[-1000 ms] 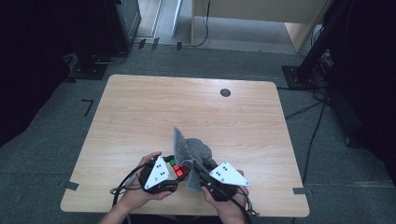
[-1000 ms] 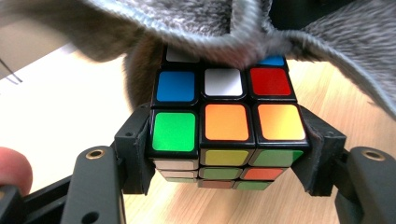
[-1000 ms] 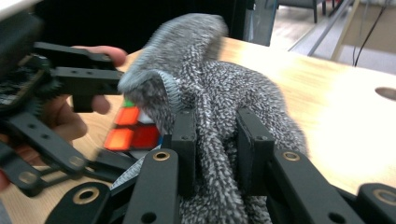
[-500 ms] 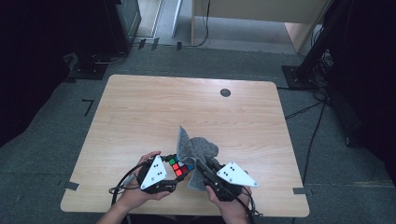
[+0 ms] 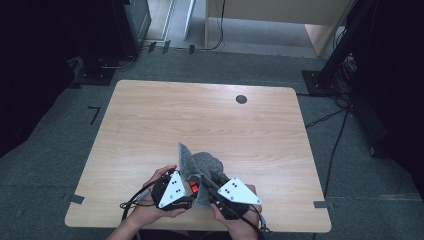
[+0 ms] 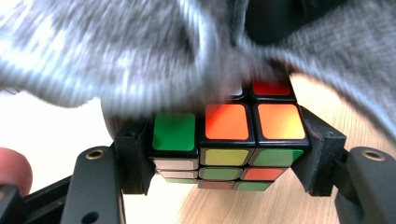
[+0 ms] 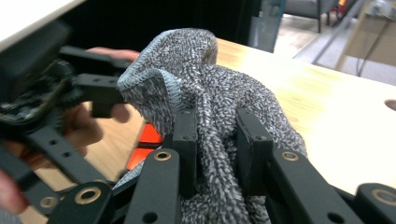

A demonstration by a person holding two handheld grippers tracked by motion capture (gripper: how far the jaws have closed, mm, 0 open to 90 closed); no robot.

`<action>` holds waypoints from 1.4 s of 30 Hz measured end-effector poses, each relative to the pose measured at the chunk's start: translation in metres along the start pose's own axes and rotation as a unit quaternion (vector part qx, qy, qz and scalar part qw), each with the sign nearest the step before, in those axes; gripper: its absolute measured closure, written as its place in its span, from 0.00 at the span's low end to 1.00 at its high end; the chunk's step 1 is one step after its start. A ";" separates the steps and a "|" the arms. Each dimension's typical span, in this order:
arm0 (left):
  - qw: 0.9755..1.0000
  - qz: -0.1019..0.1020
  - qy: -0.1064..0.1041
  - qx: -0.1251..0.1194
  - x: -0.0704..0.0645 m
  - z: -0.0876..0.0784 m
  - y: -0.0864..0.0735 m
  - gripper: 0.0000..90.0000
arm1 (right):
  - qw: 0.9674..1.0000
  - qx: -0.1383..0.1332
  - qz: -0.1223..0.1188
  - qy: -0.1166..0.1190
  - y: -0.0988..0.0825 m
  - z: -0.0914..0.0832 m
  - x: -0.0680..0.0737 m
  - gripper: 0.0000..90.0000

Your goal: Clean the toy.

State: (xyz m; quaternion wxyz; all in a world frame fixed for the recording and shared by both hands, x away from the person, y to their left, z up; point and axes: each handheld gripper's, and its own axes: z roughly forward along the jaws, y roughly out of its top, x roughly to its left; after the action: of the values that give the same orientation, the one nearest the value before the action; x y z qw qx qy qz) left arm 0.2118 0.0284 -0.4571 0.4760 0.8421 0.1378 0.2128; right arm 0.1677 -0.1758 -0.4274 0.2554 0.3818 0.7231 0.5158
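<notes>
Grey microfibre cloth is bunched between the jaws of the right gripper; in the right gripper view both black pads press into a thick fold of it, and the rest rises above them in a loose hood with a stitched hem. In the high view the right gripper sits at the table's near edge, at about 5 o'clock from the table centre, with its grey three-cornered plate facing up and the person's right hand wrapped around the body from below.

Just beside it, at about 9 o'clock from the right gripper, the left gripper is held by the left hand, whose fingers curl round the housing. In the left gripper view its jaws are clamped on a puzzle cube: one pad bears on each side face. The upward face shows green, orange and orange stickers in the near row, with red and white behind. The cloth is draped over the far part of the cube, touching its top, and appears blurred.

Beyond both grippers the wooden table is bare. A dark round cable hole lies near the far edge, at about 1 o'clock from the table centre.
</notes>
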 end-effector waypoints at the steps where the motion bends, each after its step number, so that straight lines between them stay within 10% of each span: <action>1: 1.000 -0.001 -0.001 -0.001 0.000 0.000 0.000 0.38 | 1.000 -0.003 0.007 -0.003 0.000 -0.002 -0.002 0.81; 8: 1.000 0.003 -0.001 0.004 -0.002 0.002 0.000 0.38 | 0.998 -0.011 -0.052 0.019 -0.007 0.003 0.025 0.82; 16: 1.000 -0.017 -0.016 -0.020 0.006 -0.005 -0.001 0.38 | 0.999 -0.019 0.033 -0.006 -0.004 -0.004 -0.018 0.82; 24: 0.995 -0.049 -0.046 -0.077 0.015 -0.019 0.002 0.38 | 0.990 0.005 0.126 0.058 -0.024 0.007 -0.044 0.82; 34: 0.996 -0.032 -0.056 -0.063 0.010 -0.014 0.001 0.38 | 0.989 -0.042 0.116 0.078 -0.008 -0.007 -0.038 0.82; 42: 0.994 -0.052 -0.054 -0.081 0.018 -0.021 0.001 0.38 | 0.988 0.012 0.137 0.068 -0.025 0.007 -0.045 0.82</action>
State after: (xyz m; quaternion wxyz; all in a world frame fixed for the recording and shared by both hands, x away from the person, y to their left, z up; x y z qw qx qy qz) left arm 0.2174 0.0508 -0.4425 0.5597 0.8028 0.1375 0.1525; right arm 0.1918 -0.2133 -0.4549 0.1280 0.4445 0.6859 0.5618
